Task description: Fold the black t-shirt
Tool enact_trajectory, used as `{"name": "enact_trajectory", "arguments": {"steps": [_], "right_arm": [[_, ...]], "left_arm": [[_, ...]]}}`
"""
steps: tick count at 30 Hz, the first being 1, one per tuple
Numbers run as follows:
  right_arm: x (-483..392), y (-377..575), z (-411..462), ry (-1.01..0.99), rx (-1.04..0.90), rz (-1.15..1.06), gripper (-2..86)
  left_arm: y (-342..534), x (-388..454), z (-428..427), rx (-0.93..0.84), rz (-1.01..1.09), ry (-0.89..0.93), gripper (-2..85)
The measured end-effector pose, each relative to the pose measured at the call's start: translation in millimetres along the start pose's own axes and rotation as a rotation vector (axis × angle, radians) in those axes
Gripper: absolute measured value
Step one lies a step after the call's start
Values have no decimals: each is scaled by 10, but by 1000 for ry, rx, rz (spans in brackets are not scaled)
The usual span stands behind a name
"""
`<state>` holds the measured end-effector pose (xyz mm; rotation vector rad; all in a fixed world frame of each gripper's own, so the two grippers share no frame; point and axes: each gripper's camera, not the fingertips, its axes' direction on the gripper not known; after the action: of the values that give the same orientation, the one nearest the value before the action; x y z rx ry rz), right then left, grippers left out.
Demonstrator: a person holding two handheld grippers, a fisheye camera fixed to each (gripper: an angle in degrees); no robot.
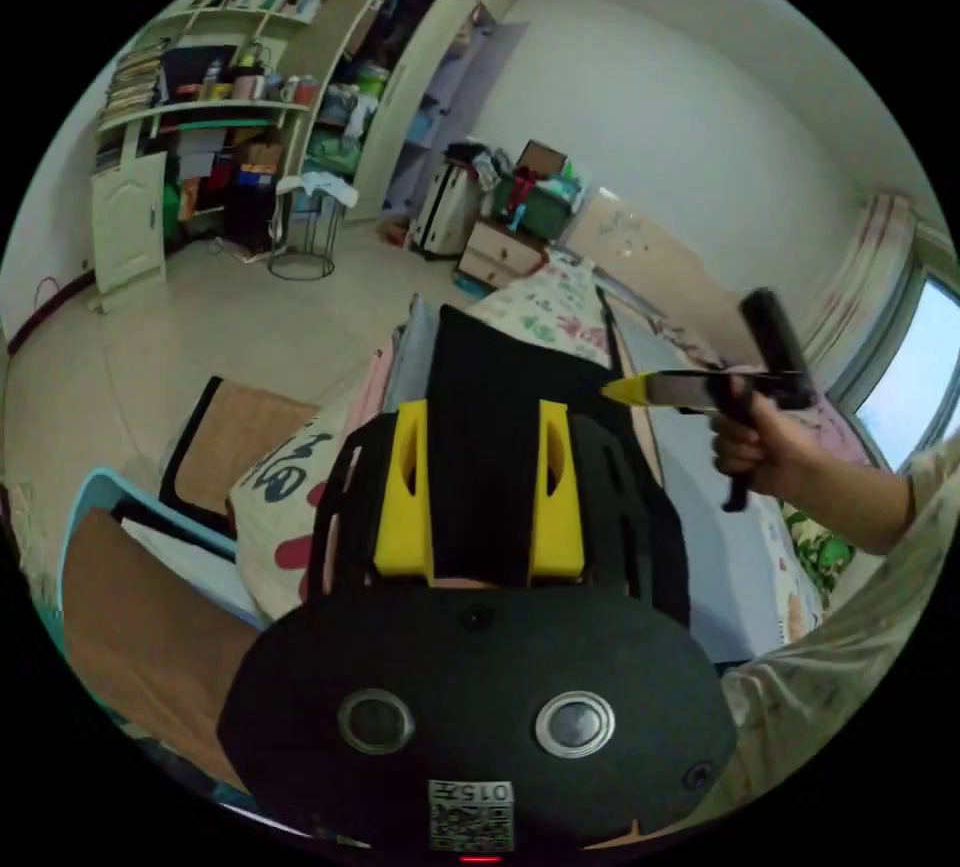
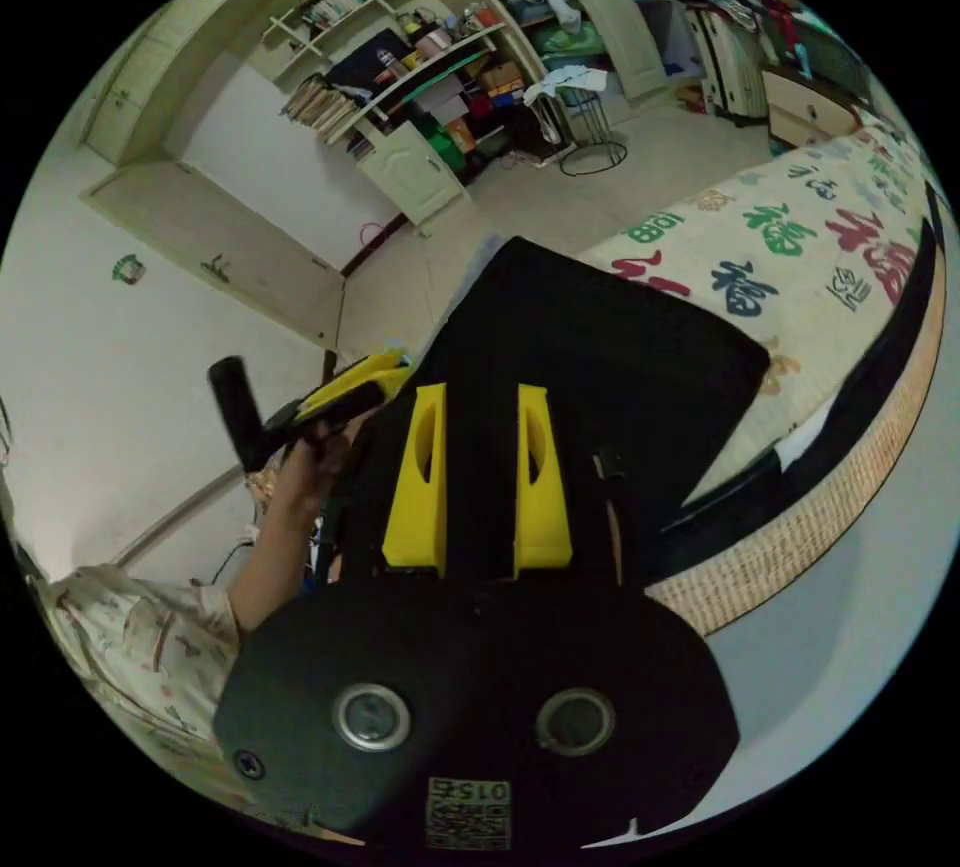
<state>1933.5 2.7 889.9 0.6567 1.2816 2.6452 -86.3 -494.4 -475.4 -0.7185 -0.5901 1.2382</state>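
Note:
The black t-shirt (image 1: 490, 357) hangs stretched between both grippers above the bed. In the left gripper view, black cloth fills the gap between the yellow jaws of my left gripper (image 1: 480, 407). To the right, a hand holds my right gripper (image 1: 640, 390), its yellow tip pinched on the shirt's far edge. In the right gripper view the black t-shirt (image 2: 620, 347) spreads out as a flat panel over the bed. My right gripper (image 2: 480, 392) is clamped on its near edge. My left gripper (image 2: 375, 377) grips the shirt's left corner, held in the person's other hand.
A bed with a patterned sheet (image 2: 800, 247) and a woven mat (image 2: 800, 527) lies under the shirt. Cluttered shelves (image 1: 200, 97) and a wire stool (image 1: 305, 227) stand across the bare floor. A brown chair (image 1: 130, 627) is close at lower left. A window (image 1: 910, 377) is at right.

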Motion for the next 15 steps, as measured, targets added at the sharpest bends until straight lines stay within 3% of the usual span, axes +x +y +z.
{"name": "enact_trajectory", "arguments": {"steps": [5,11,15], "right_arm": [[956,-390,-1187,22,18,-5,105],[2353,-686,-2927,-31,186,133,109],[3087,-1069,-3912,-74,348,188,125]], "left_arm": [[-739,6,832,-227,-7,40,107],[-1392,694,784,-160,113,107,24],[-1520,1808,847,-149,313,221,12]]}}
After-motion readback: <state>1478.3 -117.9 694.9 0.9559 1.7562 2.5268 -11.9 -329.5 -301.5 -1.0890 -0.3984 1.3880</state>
